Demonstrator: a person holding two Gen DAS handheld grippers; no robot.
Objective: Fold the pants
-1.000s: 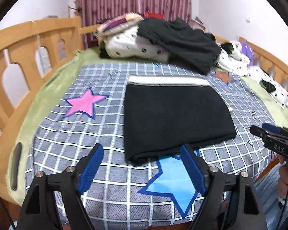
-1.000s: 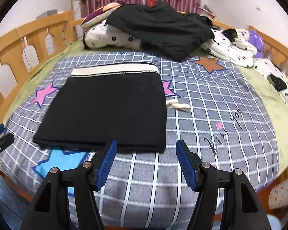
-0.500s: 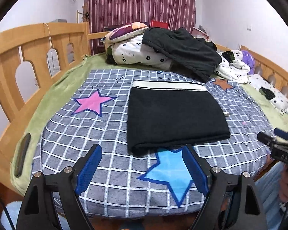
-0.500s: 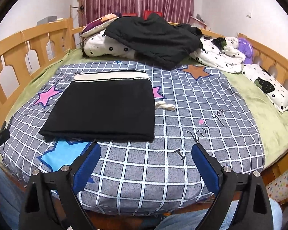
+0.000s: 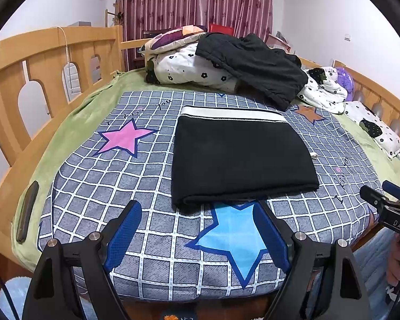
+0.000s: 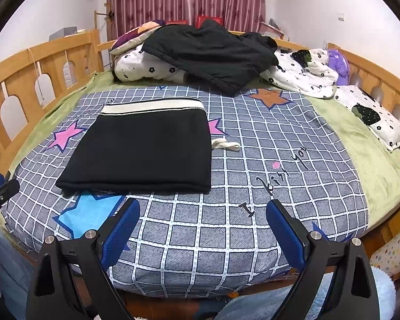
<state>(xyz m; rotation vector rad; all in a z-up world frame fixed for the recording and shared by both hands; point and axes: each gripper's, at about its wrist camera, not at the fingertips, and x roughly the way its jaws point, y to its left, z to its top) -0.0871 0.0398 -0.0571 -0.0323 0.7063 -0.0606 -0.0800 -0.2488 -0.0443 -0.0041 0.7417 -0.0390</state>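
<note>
Bed rail [image 5: 53,61]: wooden, with arched cut-outs, was seen along the left side of the bed.
Blanket [image 5: 98,170]: grey checked, printed with stars, was spread over the mattress and carried the pants.
Pink star [image 5: 125,138]: was printed just left of the pants.
Left gripper [image 5: 197,236]: was held low at the near edge of the bed; jaws were spread wide and nothing was held.
Pants [image 5: 237,157]: black, with a pale waistband at the far edge, were laid flat on the blanket in a folded rectangle, near the middle of the bed.
Handling, judged: the cloth was taken to be soft, limp and light, thick where doubled at the near fold; no fragility was expected.
Hold, judged: the two near corners of the doubled edge were thought best pinched, all layers together.
Drawstring [image 6: 225,145]: a pale end was seen poking out at the right side of the pants.
Right gripper [image 6: 202,233]: was held off the near edge, right of the pants; jaws were wide apart and empty.
Bedding heap [image 6: 200,53]: dark garment over spotted quilts, was piled at the far end.
</note>
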